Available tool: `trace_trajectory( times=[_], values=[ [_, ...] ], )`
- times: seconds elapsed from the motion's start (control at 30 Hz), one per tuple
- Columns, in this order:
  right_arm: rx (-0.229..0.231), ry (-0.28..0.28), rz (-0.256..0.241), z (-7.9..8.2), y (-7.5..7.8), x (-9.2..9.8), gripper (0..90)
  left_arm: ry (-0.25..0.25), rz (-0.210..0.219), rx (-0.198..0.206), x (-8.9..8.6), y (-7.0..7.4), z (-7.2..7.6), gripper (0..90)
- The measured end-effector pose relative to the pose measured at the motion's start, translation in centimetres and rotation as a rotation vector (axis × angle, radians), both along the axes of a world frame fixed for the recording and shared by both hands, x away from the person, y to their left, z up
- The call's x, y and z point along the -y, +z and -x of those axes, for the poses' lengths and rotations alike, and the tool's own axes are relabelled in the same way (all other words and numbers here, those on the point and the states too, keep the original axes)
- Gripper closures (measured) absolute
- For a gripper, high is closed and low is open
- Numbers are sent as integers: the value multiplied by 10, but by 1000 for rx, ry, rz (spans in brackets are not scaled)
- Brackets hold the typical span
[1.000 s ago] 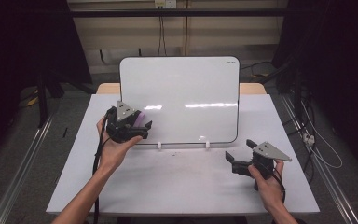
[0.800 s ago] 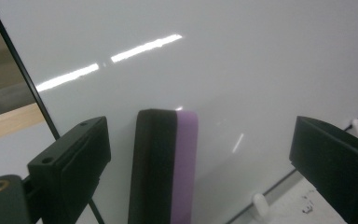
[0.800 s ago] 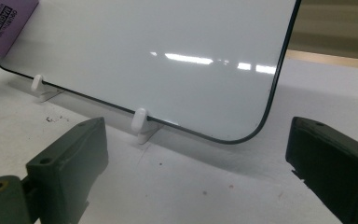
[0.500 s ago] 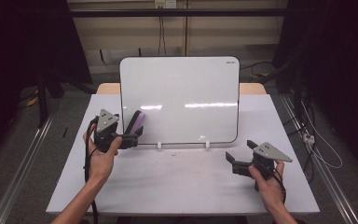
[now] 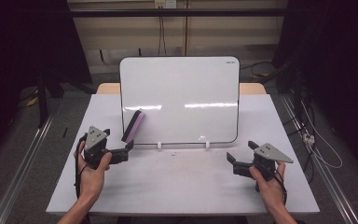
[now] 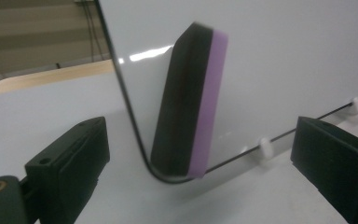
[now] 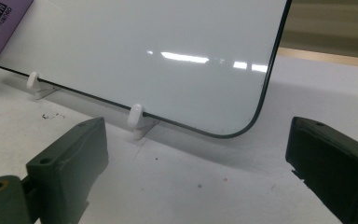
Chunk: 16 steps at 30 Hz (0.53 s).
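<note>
On the white table the purple eraser clings near-upright to the whiteboard, just ahead of the left gripper, jaws spread; the right gripper, also spread, sits well apart.

The eraser is cut off by the right gripper view's top-left corner, its label only partly readable. In the left gripper view the board runs past the top and right edges. The board's corner mark is too small to read.
</note>
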State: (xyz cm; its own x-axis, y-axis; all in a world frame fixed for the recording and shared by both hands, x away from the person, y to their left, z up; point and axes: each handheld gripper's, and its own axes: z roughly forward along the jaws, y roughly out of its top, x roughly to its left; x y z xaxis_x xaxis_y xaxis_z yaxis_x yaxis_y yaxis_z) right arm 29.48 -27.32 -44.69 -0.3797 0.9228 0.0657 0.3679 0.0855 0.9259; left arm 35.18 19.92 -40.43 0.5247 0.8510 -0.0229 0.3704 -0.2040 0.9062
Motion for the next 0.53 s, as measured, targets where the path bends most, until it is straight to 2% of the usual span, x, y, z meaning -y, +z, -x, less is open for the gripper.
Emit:
trace_trajectory(
  times=[0.1,0.17,0.23,0.3,0.37,0.43,0.47,0.53],
  values=[
    [0,3,3,1,0,0,55,-4,-10,-14,-4,-7,8,42],
    [0,3,5,1,-1,0,56,-4,-36,-16,-6,-10,15,40],
    [-3,2,4,1,-2,0,55,-22,-27,-15,-9,-13,21,40],
    [-10,2,4,2,-2,-1,55,-1,-23,-8,-12,-17,26,38],
    [-6,5,7,2,-2,-1,56,9,11,-10,-16,-21,28,45],
    [-3,10,11,2,-3,-2,56,16,9,4,-19,-21,32,45],
    [-4,10,10,2,-3,-2,56,25,22,13,-20,-21,33,45],
    [-4,11,11,2,-2,-3,56,31,13,17,-22,-21,35,43]
  ],
)
